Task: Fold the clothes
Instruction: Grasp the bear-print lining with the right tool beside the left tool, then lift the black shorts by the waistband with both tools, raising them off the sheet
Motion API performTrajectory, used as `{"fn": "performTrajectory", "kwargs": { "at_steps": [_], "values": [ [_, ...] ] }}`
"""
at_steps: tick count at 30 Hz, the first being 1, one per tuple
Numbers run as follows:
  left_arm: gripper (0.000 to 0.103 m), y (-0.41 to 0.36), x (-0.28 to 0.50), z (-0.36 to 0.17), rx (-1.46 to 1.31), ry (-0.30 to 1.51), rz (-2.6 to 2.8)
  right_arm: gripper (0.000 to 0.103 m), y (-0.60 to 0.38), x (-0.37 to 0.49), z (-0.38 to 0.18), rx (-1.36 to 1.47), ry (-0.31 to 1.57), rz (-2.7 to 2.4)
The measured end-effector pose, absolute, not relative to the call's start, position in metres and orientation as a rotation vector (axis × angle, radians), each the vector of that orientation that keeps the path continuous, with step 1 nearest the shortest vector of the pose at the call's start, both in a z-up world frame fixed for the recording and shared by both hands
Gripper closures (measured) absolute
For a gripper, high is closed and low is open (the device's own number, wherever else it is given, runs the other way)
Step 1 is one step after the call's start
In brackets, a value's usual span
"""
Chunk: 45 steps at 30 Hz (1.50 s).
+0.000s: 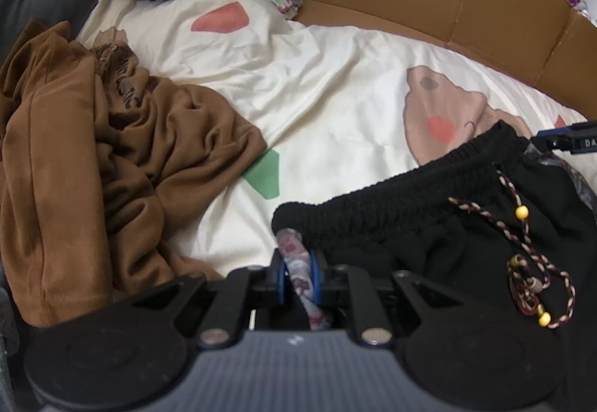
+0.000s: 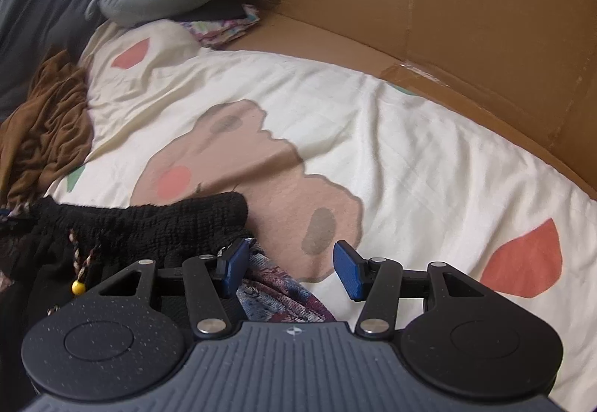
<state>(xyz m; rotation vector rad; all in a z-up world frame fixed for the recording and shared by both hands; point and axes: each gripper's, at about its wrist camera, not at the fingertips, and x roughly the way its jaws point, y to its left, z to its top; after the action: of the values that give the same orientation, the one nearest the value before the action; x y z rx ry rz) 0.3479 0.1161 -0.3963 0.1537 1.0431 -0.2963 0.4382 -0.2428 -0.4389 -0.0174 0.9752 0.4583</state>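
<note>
Two grippers | left fingers point(image 1: 298, 272) clamp patterned cloth point(image 1: 294, 264) | right fingers point(image 2: 347, 268) apart, empty

Both wrist views look steeply down, close over the bed point(image 1: 335, 83), sharing the black waistband point(image 1: 391, 195) and cardboard wall point(image 2: 466, 20).

Right gripper point(image 1: 567, 141), far right edge of the left wrist view: white letters "DA", cut off by the frame edge.
Brown garment point(image 1: 123, 83), upper left of the left wrist view: dark printed lettering, crumpled and unreadable.
Right wrist view: no readable text.
</note>
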Motion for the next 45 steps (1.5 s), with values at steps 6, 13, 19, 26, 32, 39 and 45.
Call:
{"fn": "performTrajectory", "kwargs": {
  "at_steps": [6, 13, 19, 26, 32, 39, 45],
  "values": [
    [0.089, 0.117, 0.349, -0.397, 0.149, 1.049, -0.298, 0.05, -0.235, 0.433, -0.444, -0.014, 0.989, 0.526],
    [0.088, 0.118, 0.35, -0.398, 0.143, 1.053, -0.299, 0.061, -0.225, 0.424, -0.441, -0.089, 0.968, 0.622],
    [0.088, 0.117, 0.351, -0.399, 0.15, 1.055, -0.303, 0.063, -0.205, 0.416, -0.445, -0.211, 0.971, 0.678],
    [0.088, 0.119, 0.354, -0.399, 0.146, 1.054, -0.307, 0.075, -0.189, 0.398, -0.438, -0.376, 0.859, 0.699],
    [0.088, 0.119, 0.353, -0.4, 0.146, 1.056, -0.313, 0.078, -0.184, 0.402, -0.446, -0.38, 0.906, 0.698],
    [0.088, 0.119, 0.353, -0.4, 0.141, 1.054, -0.313, 0.097, -0.182, 0.408, -0.453, -0.338, 0.954, 0.705],
    [0.089, 0.119, 0.353, -0.391, 0.148, 0.995, -0.32, 0.1, -0.188, 0.406, -0.437, -0.436, 0.88, 0.58]
  ]
}}
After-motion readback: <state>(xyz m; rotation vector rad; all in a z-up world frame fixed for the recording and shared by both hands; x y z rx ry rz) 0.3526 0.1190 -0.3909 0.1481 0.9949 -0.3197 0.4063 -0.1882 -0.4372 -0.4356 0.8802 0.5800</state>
